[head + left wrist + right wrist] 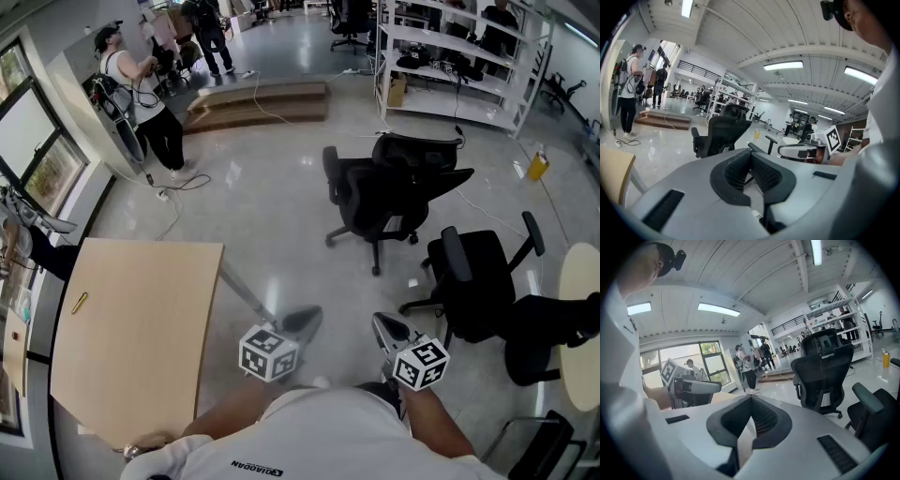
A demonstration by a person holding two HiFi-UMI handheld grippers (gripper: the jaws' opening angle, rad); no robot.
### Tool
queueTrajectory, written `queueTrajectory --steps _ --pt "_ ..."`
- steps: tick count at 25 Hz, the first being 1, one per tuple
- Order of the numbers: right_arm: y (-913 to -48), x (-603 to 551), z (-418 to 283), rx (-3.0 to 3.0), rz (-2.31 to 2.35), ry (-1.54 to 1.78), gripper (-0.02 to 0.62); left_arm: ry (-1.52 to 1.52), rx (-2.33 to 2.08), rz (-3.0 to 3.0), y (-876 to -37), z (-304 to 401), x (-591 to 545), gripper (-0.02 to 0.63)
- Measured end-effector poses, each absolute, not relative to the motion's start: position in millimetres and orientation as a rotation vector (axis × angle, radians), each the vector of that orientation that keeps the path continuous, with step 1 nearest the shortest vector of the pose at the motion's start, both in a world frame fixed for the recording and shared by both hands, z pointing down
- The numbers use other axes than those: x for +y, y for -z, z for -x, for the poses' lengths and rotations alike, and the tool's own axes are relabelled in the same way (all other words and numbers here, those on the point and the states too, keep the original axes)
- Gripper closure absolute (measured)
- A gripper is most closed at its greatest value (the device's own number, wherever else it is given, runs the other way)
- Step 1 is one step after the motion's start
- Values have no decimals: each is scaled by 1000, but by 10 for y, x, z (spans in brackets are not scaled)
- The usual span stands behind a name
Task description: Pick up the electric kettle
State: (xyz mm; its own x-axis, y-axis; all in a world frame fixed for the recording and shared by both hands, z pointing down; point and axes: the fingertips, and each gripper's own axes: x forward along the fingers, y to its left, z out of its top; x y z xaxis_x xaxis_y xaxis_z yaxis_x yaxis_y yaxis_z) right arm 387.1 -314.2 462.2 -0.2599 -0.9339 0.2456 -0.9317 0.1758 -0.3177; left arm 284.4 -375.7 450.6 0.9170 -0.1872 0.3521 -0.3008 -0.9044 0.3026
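Observation:
No electric kettle shows in any view. In the head view both grippers are held close to the person's body, over the floor. My left gripper [302, 321] has its jaws together and nothing between them; its tips [750, 152] meet in its own view. My right gripper [386, 328] is also shut and empty, with its pads closed [751, 398] in its own view. Each gripper sees the other beside it: the right gripper [806, 150] and the left gripper [693, 387].
A light wooden table [141, 328] stands at the left with a small yellow object [80, 302] on it. Black office chairs [394, 187] [478, 281] stand ahead and to the right. A round table [581, 319] is at the right edge. A person [141, 94] stands far left; shelves [450, 56] at the back.

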Motion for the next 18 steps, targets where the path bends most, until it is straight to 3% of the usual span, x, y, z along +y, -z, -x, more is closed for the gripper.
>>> queueTrajectory --steps 18 --pt "-4568 -3088 -3775 2326 1874 685 574 -433 -315 -2718 -4505 -2777 -3713 611"
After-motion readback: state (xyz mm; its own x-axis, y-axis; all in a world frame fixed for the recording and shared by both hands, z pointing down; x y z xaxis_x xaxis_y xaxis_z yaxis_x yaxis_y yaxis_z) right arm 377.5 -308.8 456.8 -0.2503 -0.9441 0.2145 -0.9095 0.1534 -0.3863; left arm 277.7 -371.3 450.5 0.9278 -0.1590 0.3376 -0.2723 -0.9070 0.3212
